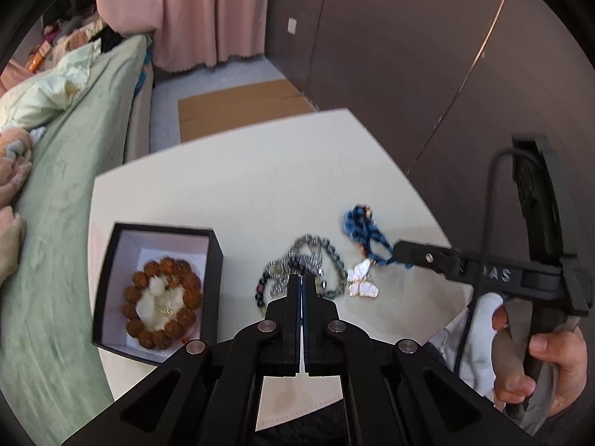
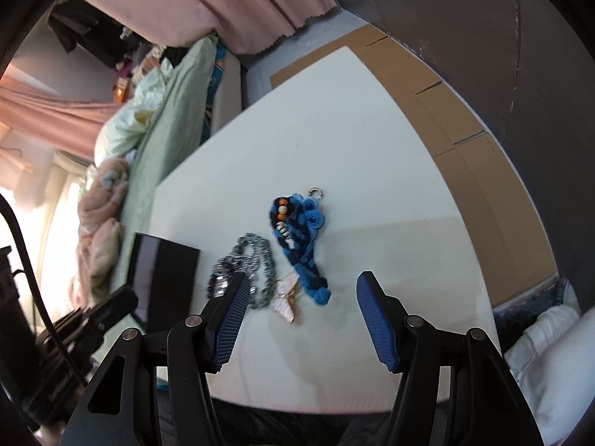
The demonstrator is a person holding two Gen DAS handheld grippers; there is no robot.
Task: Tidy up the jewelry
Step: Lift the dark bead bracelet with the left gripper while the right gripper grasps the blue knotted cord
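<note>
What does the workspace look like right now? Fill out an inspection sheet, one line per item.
Surface: white table, pale stains near the front edge.
Job's things: black box holding a brown bead bracelet; grey bead necklace, blue braided cord and butterfly pendant loose on the table.
Clutter: nothing seen.
Grippers: left gripper shut above the necklace, hold unclear; right gripper open, empty.
Cables: black cable on the right gripper.
Surroundings: bed with green bedding, pink curtain, cardboard on the floor.
</note>
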